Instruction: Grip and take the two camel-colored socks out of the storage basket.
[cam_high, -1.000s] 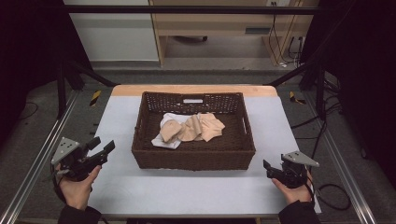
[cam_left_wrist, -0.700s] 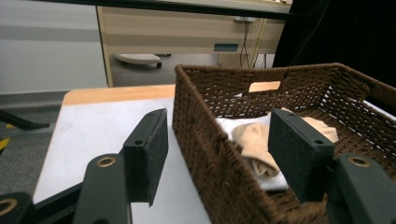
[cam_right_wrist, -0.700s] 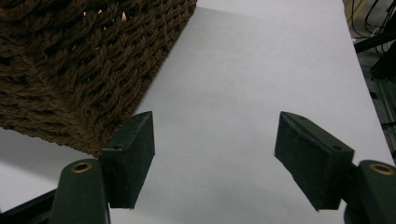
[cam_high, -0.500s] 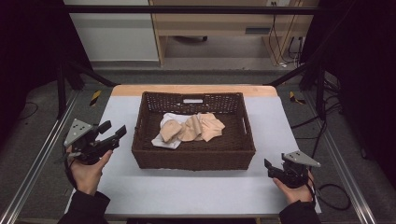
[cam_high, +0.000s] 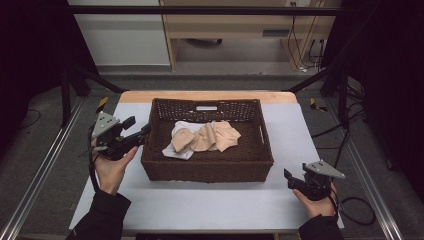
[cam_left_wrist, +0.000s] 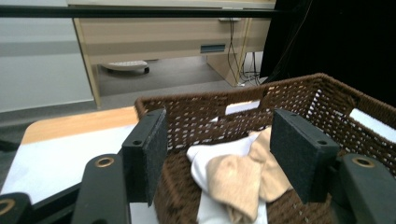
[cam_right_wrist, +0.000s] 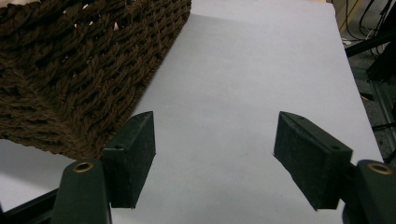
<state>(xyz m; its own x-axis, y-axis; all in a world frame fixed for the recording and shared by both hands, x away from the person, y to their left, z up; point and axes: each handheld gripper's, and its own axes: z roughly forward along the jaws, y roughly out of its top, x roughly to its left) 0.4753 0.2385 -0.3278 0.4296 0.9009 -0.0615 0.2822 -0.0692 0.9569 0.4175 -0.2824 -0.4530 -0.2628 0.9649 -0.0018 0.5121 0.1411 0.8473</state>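
Observation:
A dark brown wicker basket stands in the middle of the white table. Inside lie crumpled tan cloths on top of a white cloth. My left gripper is open at the basket's left rim, jaws pointing over it. In the left gripper view my left gripper frames the tan cloth and white cloth inside the basket. My right gripper rests open, low at the table's front right. In the right gripper view the right gripper holds nothing, with the basket's corner to its left.
A wooden desk stands behind the table. A metal rail runs along the left side and cables lie on the floor at right. Bare table surface lies right of and in front of the basket.
My left gripper has risen and moved right and forward, from the table's left front up to the basket's left rim. The right gripper has stayed put.

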